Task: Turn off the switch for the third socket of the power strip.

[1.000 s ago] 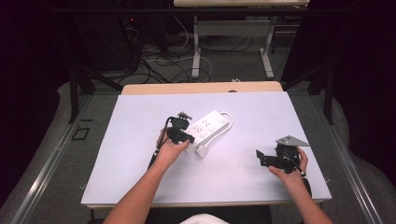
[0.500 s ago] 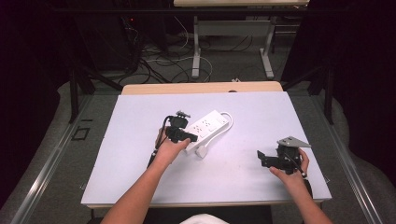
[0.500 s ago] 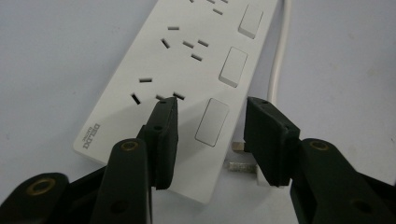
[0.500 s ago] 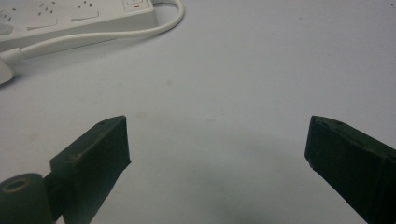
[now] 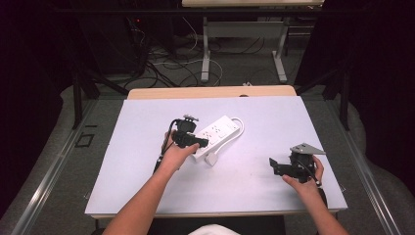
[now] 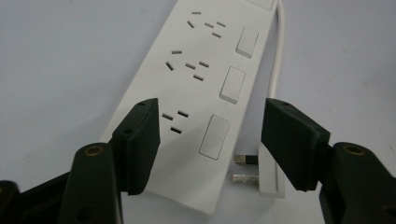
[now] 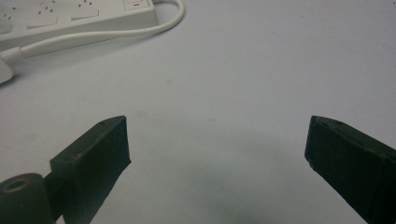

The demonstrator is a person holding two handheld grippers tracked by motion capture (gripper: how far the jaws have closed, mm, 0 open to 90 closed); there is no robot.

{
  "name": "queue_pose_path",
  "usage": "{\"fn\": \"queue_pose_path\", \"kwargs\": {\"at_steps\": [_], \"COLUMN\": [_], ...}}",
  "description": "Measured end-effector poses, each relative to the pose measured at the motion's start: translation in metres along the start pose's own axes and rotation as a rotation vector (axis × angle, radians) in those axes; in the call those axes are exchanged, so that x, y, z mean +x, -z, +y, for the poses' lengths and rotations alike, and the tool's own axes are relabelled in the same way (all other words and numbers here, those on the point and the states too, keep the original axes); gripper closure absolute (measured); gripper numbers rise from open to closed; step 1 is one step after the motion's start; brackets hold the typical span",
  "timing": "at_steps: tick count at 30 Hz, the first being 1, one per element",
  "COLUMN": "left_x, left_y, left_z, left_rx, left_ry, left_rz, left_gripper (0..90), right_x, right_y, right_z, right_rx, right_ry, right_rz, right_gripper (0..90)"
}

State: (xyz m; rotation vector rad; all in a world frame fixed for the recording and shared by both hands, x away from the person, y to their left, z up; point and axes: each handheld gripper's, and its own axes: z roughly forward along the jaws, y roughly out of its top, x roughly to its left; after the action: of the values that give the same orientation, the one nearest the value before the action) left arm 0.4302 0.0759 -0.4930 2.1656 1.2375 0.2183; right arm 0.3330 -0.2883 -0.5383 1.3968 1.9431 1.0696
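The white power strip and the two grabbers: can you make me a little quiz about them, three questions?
1. True or false: the left gripper is shut on the power strip.
2. What lies beside the strip's near end: A) its plug B) a spoon C) a cup?
3. Fill in: the right gripper is over bare ____.

Key: 1 false, its jaws stand open, one on each side of the strip. 2 A. 3 table.

Lab: dark curtains [image 5: 44, 73], floor cables [image 5: 171, 61]
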Motion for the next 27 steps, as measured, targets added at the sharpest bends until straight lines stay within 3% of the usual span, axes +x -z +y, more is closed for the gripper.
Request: {"fn": "queue_pose_path", "kwargs": {"at_steps": [4, 8, 14, 20, 27], "left_x": [-0.003, -0.004, -0.005, -0.004, -0.001], "left_y": [0.004, 0.008, 0.016, 0.027, 0.039], "left_z": [0.001, 0.003, 0.006, 0.007, 0.006], "left_rx": [-0.026, -0.056, -0.080, -0.087, -0.122], "left_ry": [-0.050, -0.095, -0.115, -0.091, -0.076], "left_rz": [0.036, 0.037, 0.016, 0.027, 0.009], "left_gripper": [33.5, 30.4, 26.9, 24.7, 18.6], "right_x": [0.000, 0.001, 0.001, 0.001, 0.002], "right_y": [-0.001, -0.001, -0.001, 0.000, 0.000], "right_z": [0.001, 0.001, 0.001, 0.001, 0.001], "right_rx": [-0.001, 0.000, -0.001, -0.005, -0.003], "right_ry": [-0.002, -0.003, 0.000, 0.002, -0.003], "right_rz": [0.000, 0.004, 0.005, 0.000, -0.002], "right_gripper": [5.9, 5.9, 5.9, 6.0, 6.0]}}
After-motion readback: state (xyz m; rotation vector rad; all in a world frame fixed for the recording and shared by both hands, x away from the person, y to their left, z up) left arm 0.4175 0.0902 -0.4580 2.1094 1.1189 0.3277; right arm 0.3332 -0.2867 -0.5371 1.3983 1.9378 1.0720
